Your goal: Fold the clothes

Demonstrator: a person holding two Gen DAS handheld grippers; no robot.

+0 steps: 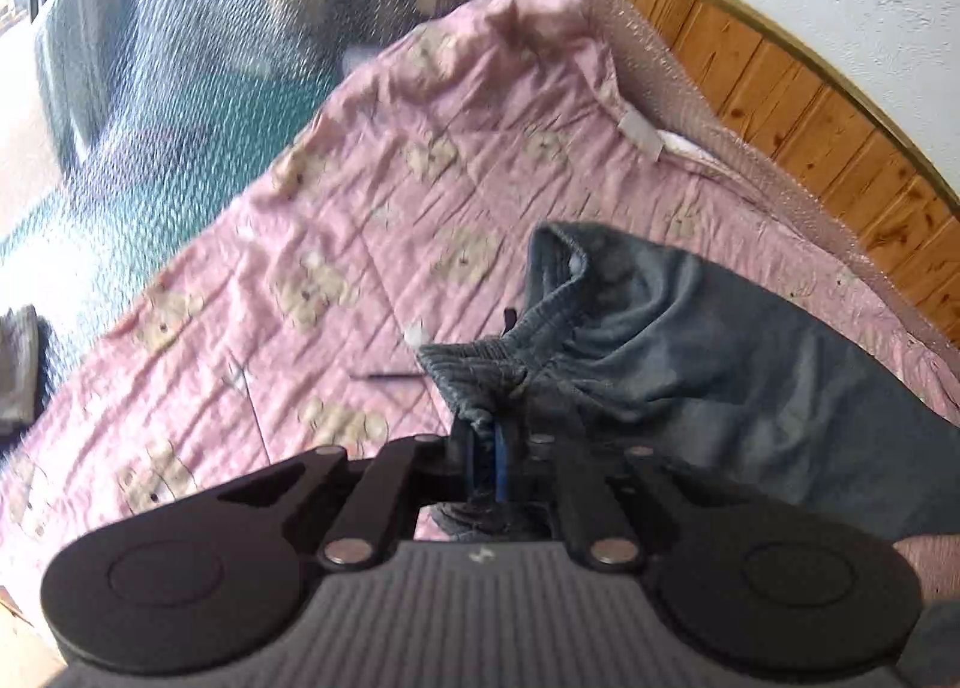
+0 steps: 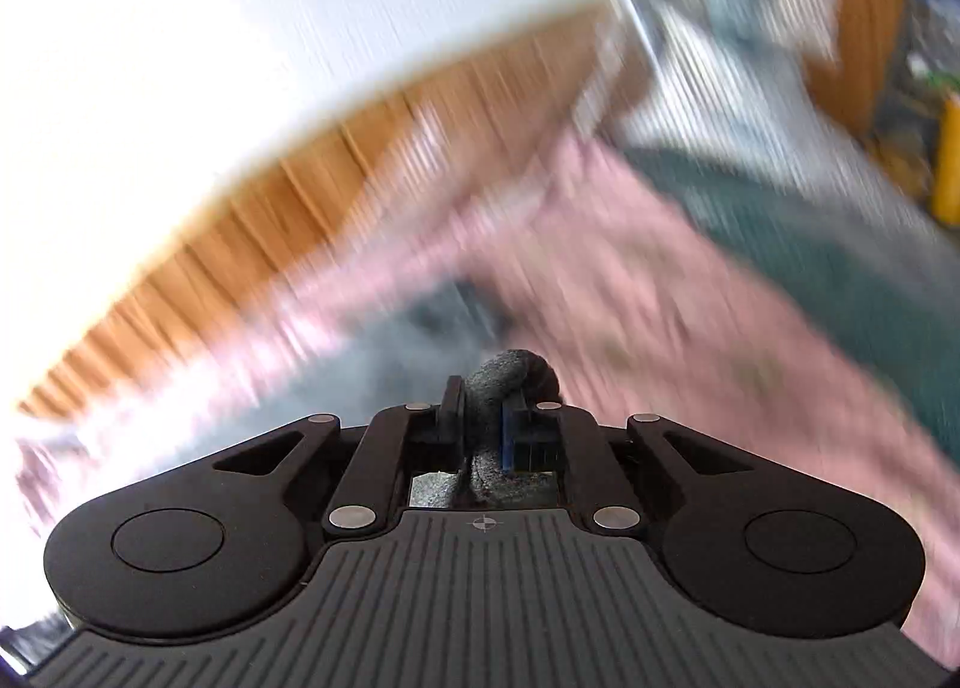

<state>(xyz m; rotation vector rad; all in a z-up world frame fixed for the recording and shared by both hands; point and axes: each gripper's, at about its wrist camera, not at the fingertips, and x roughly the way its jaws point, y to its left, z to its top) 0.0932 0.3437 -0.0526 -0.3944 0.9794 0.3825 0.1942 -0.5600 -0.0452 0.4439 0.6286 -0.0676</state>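
Pink quilt [image 1: 372, 244] below; both grippers (left [image 1: 489, 448], right [image 2: 489, 418]) clamp grey trousers [image 1: 690, 352], whose bunched waistband may slip during swings.

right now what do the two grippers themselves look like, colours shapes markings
Both look alike. The left gripper has a grey ribbed body with a small pale mark near its front edge, two round black lobes with circular recesses, black linkage bars with silver rivets, and a blue pad on one finger. The right gripper matches, with a crosshair mark on its ribbed body. No cables or sleeves show.
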